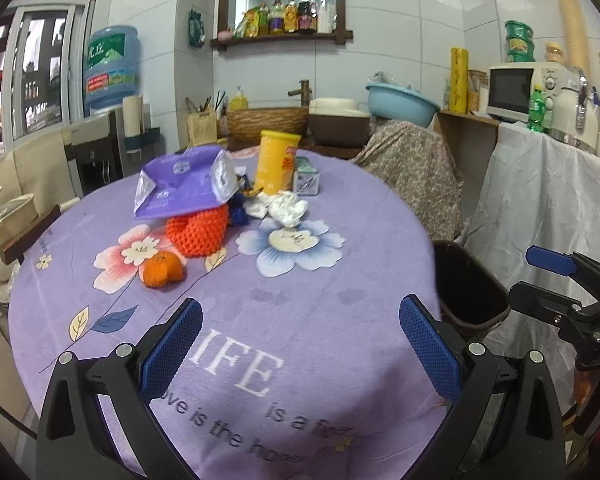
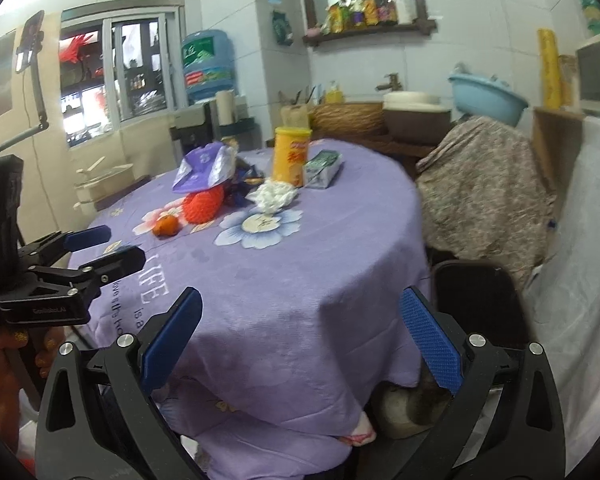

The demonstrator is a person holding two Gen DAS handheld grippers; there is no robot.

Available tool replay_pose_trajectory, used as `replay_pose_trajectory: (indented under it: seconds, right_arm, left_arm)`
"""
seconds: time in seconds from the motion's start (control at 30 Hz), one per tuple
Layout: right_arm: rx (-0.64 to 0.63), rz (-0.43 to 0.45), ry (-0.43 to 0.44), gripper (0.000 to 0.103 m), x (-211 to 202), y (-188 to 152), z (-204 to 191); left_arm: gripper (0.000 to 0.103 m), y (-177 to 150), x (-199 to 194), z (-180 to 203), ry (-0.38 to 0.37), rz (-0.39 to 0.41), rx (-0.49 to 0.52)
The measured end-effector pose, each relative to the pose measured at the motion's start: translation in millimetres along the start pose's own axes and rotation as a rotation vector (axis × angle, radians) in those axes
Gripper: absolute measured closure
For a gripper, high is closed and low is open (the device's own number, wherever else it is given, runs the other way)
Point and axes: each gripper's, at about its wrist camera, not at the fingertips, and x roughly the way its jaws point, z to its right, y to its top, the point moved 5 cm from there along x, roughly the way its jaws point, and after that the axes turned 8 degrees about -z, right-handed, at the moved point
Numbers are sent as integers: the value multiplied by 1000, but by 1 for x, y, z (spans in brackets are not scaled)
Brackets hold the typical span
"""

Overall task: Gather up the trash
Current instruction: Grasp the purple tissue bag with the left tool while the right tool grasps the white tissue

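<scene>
1. Trash sits in one cluster toward the far edge of the desk (image 1: 320, 320), on the purple flowered cloth: one purple foil bag (image 1: 180, 180), one orange foam fruit net (image 1: 198, 232) under it, one yellow canister (image 1: 278, 162), one small green-white carton (image 1: 306, 176), one wad of white tissue (image 1: 286, 204), one orange peel (image 1: 162, 270) lying nearest, apart from the rest.
2. Small blue and gold wrappers (image 1: 240, 200) between bag and tissue; count unclear, partly hidden by the bag.
3. One dark bin (image 1: 468, 284) on the floor just beside the desk's right edge; its inside is too dark to read.
4. Left gripper (image 1: 300, 344) over the near edge of the desk, fingers wide apart, nothing between them.
5. Right gripper (image 2: 300, 340) off the near-right edge, near the bin (image 2: 476, 300), fingers wide apart, holding nothing.
6. Net mostly covered by the bag in both views; the carton's print is unreadable.
7. Right wrist view alone shows the cloth hanging over the desk edge, the person's hand (image 2: 4, 364) on the left gripper's handle, and a phone on a stand (image 2: 30, 42) by the window.
8. Left wrist view alone shows a microwave (image 1: 516, 90) on the right counter.
</scene>
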Motion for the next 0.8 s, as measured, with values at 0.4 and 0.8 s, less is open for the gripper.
replay_pose_trajectory:
  seconds: [0.4, 0.8]
  right_arm:
    - [15, -232, 357, 5, 98, 45, -43]
    - [-110, -275, 202, 5, 161, 105, -46]
  left_arm:
    - [5, 29, 32, -104, 9, -107, -113]
    - [14, 88, 58, -193, 115, -48, -179]
